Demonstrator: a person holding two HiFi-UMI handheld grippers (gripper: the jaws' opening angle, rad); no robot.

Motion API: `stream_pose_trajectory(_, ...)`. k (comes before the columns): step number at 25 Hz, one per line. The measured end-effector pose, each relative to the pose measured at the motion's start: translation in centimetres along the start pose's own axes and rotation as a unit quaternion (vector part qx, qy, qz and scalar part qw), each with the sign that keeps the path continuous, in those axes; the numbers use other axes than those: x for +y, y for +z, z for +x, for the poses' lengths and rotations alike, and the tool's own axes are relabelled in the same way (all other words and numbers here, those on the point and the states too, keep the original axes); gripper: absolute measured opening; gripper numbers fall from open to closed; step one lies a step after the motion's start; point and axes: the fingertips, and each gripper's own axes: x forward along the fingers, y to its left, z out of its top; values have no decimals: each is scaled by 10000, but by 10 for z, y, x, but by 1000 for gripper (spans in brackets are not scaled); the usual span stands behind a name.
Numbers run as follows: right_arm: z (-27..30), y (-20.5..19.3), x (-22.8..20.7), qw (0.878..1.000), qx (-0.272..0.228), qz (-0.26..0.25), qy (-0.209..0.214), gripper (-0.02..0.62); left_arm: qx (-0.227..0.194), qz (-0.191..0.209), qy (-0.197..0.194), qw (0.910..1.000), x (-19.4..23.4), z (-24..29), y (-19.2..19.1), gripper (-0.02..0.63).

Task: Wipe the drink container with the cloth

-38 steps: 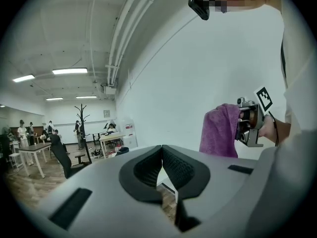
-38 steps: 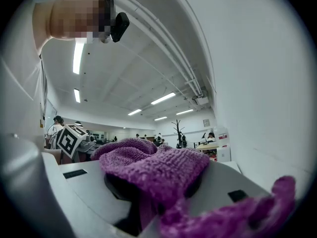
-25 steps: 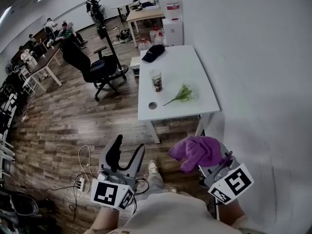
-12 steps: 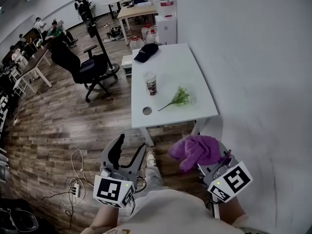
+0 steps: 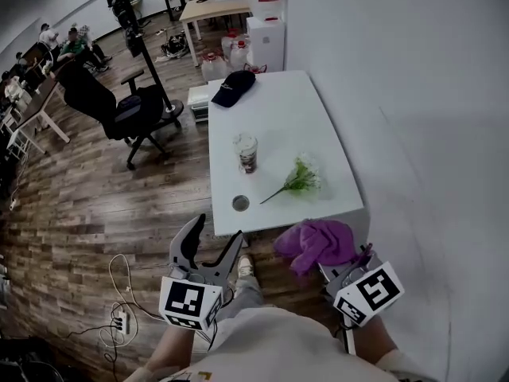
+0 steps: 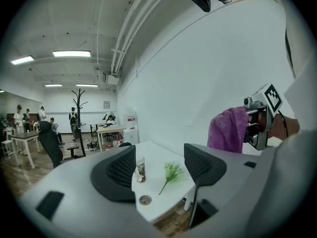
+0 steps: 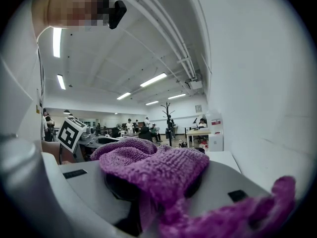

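Note:
The drink container, a lidded cup with a dark printed sleeve, stands upright near the left side of a white table; it also shows small between the jaws in the left gripper view. My left gripper hangs short of the table's near edge, jaws opening, nothing between them. My right gripper is shut on a purple cloth, bunched over its jaws and filling the right gripper view. The cloth also appears in the left gripper view.
A green plant sprig lies right of the cup. A dark cap rests on the far end and a round grommet hole sits near the front edge. A black office chair and coat stand stand left; a white wall runs along the right.
The view has closed in on the table, which now sits nearer and larger. Both grippers hold the same low positions; the left jaws have spread slightly.

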Motion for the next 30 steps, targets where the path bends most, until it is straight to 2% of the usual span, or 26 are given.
stream_pose_trajectory(6, 91, 13, -43, 9997, 164, -20, -196, 61, 236, -66, -165, 9996, 65, 76, -10, 310)
stream_pose_trajectory(10, 143, 22, -81, 9985, 270, -238, -403, 61, 429, 66, -389, 9983, 92, 134, -23, 319)
stream_pose_trajectory(14, 193, 20, -112, 9975, 373, -190, -578, 61, 642, 153, -615, 9959, 119, 181, -44, 331)
stream_pose_trajectory(20, 248, 3, -151, 9949, 678, -109, -742, 61, 1097, 225, -1097, 9876, 124, 237, -88, 353)
stream_pose_trajectory(25, 280, -14, -175, 9928, 915, -27, -779, 61, 1516, 78, -1311, 9797, 125, 273, -130, 369)
stream_pose_trajectory(30, 299, -32, -192, 9918, 1084, -2, -683, 61, 1637, 158, -1402, 9764, 121, 300, -150, 381)
